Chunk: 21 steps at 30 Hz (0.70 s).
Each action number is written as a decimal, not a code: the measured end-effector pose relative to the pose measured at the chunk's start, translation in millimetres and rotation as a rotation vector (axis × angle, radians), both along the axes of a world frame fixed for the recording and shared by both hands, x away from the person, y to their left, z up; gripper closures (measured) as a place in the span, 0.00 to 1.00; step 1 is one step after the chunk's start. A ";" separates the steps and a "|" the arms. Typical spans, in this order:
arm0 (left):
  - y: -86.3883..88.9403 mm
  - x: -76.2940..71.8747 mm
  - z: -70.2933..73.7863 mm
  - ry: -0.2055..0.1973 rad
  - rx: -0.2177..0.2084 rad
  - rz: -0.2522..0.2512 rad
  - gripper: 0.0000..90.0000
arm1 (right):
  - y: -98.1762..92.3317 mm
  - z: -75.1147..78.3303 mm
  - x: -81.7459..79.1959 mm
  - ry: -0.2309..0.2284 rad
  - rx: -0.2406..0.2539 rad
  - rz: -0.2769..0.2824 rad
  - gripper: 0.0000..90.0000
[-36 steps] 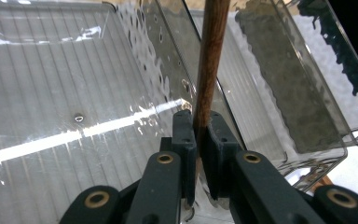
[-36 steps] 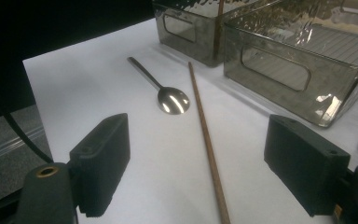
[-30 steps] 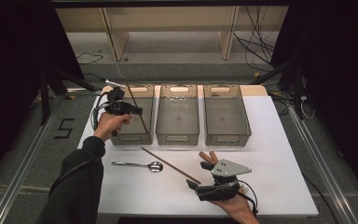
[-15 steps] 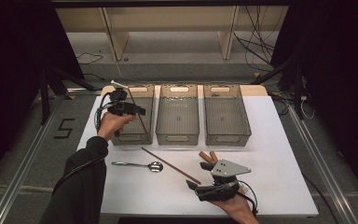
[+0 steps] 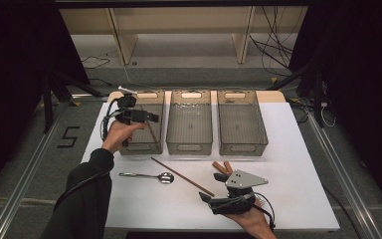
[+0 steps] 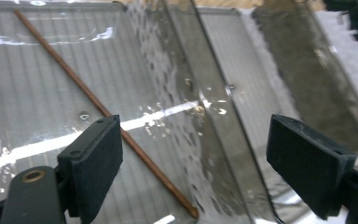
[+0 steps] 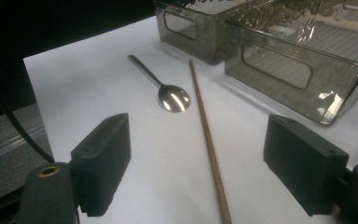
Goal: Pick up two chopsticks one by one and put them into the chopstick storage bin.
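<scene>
Left tool (image 5: 138,115) held over the left bin (image 5: 151,144) at about 10 o'clock on the white table (image 5: 298,164), jaws spread wide after just opening, nothing between them. Seen from above, a thin brown chopstick (image 5: 150,128) lying slantwise inside that bin, free of the tool. Closer detail from the left gripper view: same chopstick (image 6: 103,110) resting on the ribbed clear floor, running from 11 o'clock down toward 6 o'clock and passing just beside the left pad (image 6: 93,161), not pressed by it; wall shared with the middle bin (image 6: 261,88) visible to the right.

Right tool (image 5: 226,199) low at about 5 o'clock on the table, held in a hand (image 5: 251,226) at the near edge, jaws likewise wide and empty. Second chopstick (image 5: 182,176) lying on the bare table between spoon (image 5: 146,175) and right tool. Right gripper view adds what the overhead cannot: second chopstick (image 7: 208,140) running straight up between the open pads toward 12 o'clock, spoon (image 7: 168,91) with shiny bowl just to its left, bin fronts with handle cut-outs beyond.

High view alone: right bin (image 5: 241,122) in the row of three, and two short brown pieces (image 5: 222,168) near the right tool, too small to identify.
</scene>
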<state>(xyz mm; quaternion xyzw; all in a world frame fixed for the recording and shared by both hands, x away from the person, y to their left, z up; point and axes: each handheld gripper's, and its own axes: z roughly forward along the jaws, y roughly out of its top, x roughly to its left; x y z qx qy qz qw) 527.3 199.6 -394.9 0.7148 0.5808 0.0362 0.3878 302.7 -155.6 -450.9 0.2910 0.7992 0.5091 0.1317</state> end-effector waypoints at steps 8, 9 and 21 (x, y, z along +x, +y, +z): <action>10.8 -41.3 15.3 -0.103 -0.126 -0.012 0.20 | -0.6 1.7 1.7 0.018 -0.013 0.002 0.27; 11.8 -47.3 15.6 -0.116 -0.133 -0.013 0.20 | -0.3 1.7 1.9 0.021 -0.016 0.001 0.27; 11.9 -109.4 -6.1 -0.207 -0.121 -0.059 0.20 | 15.2 -1.4 11.8 0.077 -0.126 0.012 0.32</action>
